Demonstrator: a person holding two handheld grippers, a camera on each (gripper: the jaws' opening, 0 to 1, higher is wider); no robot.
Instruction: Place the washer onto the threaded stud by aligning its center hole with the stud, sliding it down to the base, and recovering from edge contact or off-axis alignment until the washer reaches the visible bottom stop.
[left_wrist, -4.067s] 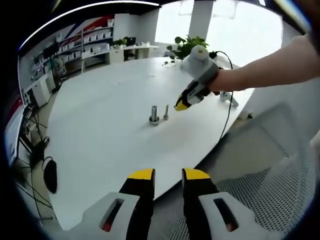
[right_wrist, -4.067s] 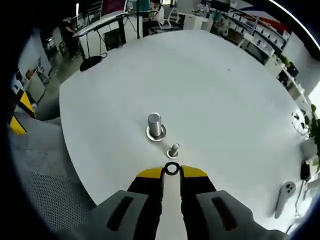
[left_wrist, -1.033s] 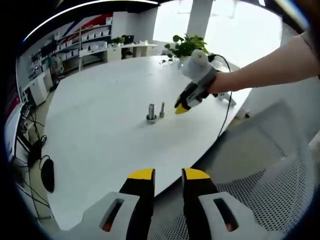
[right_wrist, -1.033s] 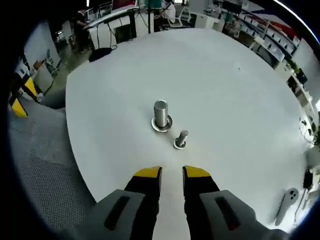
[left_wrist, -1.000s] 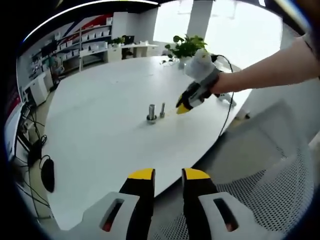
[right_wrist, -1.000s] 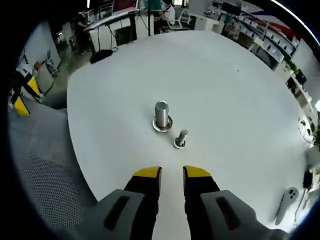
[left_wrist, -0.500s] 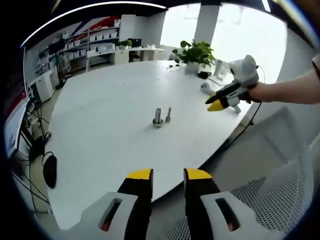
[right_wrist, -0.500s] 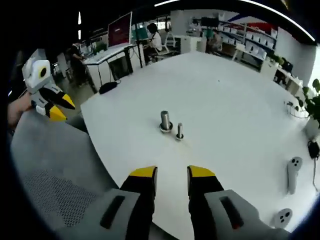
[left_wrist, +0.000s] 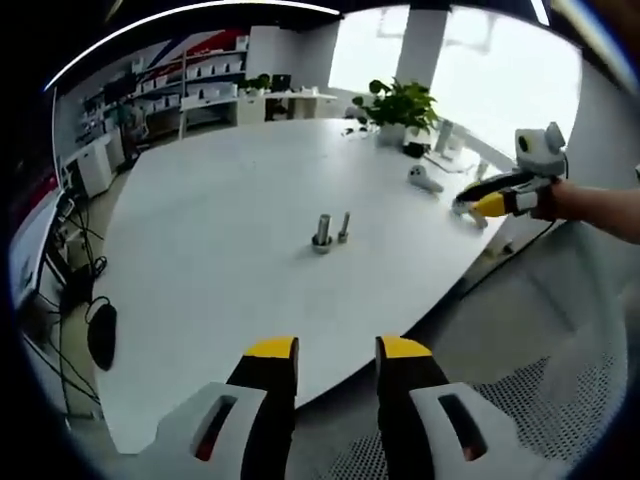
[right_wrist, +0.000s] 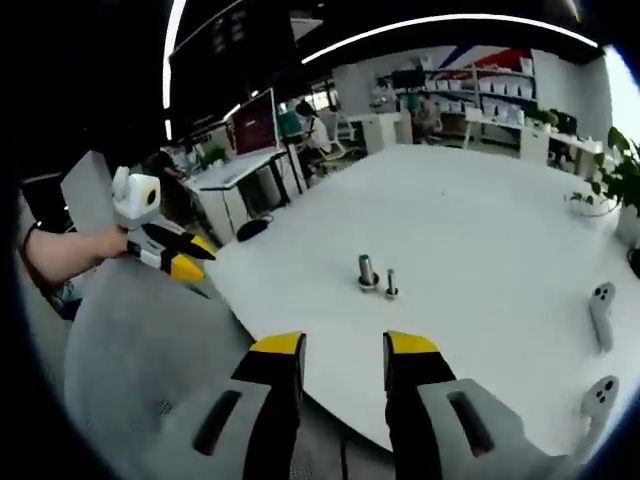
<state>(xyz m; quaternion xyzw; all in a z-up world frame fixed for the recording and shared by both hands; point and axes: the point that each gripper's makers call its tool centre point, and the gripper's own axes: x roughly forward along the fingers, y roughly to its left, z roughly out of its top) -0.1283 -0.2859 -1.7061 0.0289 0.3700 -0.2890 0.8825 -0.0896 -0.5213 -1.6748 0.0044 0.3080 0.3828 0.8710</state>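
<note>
- We hold the left gripper (left_wrist: 335, 350) off the white table (left_wrist: 220, 250), jaws parted, nothing between them.
- Our right gripper (right_wrist: 343, 346) is likewise spread and empty.
- Two metal posts mid-table: a thicker cylinder (right_wrist: 367, 272) and the thin threaded stud (right_wrist: 391, 284) just beside it.
- The washer is too small to make out.
- Two white controllers (right_wrist: 601, 305) lie near the far edge.
</note>
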